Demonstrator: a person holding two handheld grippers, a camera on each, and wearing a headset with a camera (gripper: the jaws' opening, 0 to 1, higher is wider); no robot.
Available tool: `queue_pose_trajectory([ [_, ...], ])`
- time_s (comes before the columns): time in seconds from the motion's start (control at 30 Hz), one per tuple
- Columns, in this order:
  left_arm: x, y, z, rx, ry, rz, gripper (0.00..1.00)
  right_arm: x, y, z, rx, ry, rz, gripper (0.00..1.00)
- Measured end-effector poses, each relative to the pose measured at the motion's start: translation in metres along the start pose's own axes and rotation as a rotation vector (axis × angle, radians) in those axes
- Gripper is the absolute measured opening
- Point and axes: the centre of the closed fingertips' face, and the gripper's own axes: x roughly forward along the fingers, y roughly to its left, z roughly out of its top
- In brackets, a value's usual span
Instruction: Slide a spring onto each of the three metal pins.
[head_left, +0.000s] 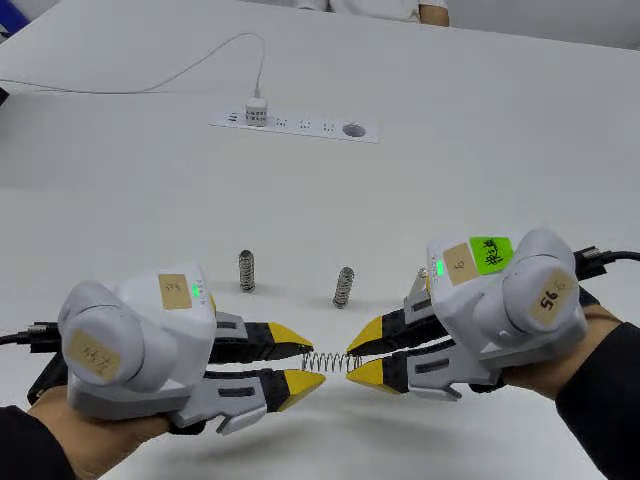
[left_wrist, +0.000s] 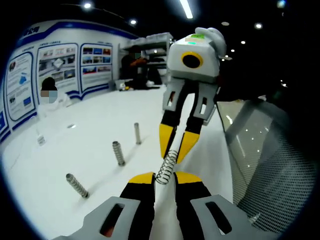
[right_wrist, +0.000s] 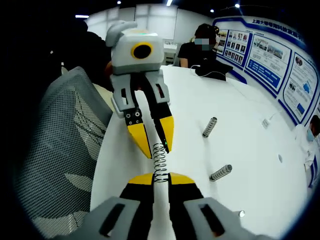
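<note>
A loose spring (head_left: 332, 362) hangs level just above the white table (head_left: 480, 170), stretched between my two grippers. My left gripper (head_left: 315, 362) is shut on its left end and my right gripper (head_left: 350, 362) on its right end. The left gripper view looks along that spring (left_wrist: 167, 165) from my left gripper (left_wrist: 163, 176) to the right gripper (left_wrist: 176, 152). The right gripper view has the spring (right_wrist: 160, 160) running from my right gripper (right_wrist: 160, 177) to the left gripper (right_wrist: 157, 147). Two upright pins carry springs (head_left: 246, 271) (head_left: 344, 287). A bare pin (left_wrist: 137, 133) stands beyond them.
A white power strip (head_left: 295, 125) with a plugged-in charger (head_left: 257, 108) and its cable lies further back on the table. A person sits at the far edge (head_left: 380, 8). A grey mesh chair (right_wrist: 65, 130) stands beside the table.
</note>
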Motion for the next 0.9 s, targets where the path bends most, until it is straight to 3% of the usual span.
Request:
queue_pose_trajectory([
  [0.3, 0.001, -0.005, -0.004, 0.026, 0.023, -0.018, 0.13, -0.005, 0.004, 0.003, 0.006, -0.008, 0.019, 0.11],
  [0.9, 0.004, -0.005, -0.006, 0.052, 0.039, -0.018, 0.11, -0.014, 0.003, 0.041, 0.039, -0.108, 0.030, 0.11],
])
